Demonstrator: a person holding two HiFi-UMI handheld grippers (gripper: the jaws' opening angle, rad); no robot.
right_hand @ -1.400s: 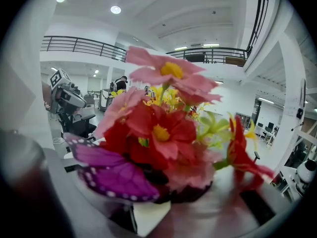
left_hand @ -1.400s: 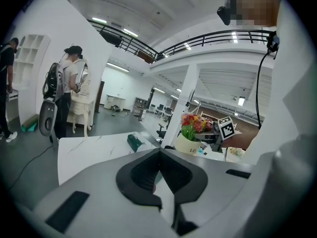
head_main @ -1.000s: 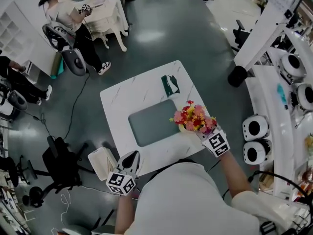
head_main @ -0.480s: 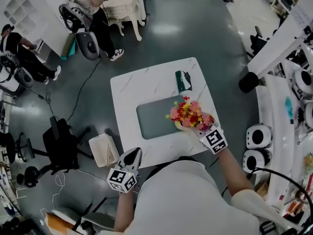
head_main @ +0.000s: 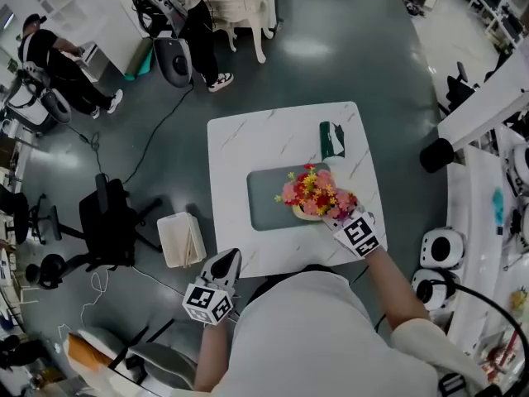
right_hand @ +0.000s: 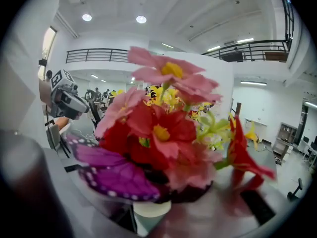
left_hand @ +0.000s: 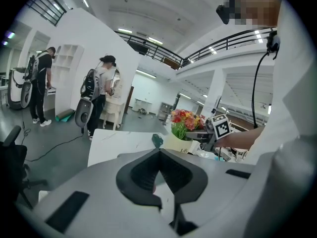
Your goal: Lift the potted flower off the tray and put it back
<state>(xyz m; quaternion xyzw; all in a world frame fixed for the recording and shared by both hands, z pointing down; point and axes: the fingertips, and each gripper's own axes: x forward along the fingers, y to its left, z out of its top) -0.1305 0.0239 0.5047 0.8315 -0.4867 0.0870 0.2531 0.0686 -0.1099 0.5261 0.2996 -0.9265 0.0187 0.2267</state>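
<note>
Nearest, the left tool (head_main: 224,261) is hanging with its jaws pressed together on nothing, just short of the tabletop's (head_main: 248,143) near edge. Ahead and to its right, the right tool (head_main: 332,219) is clamping the potted flower (head_main: 312,195) by its pale pot, holding it at the tray's (head_main: 269,203) right end. Farther beyond that tool's tips, a dark green object (head_main: 332,139) is lying on the tabletop.

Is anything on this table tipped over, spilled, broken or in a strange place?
Nothing stands out. The potted flower looks upright and whole, gripped by the right tool at the near right corner of the tray. No spill shows on the table. A small green object lies beyond the tray.
</note>
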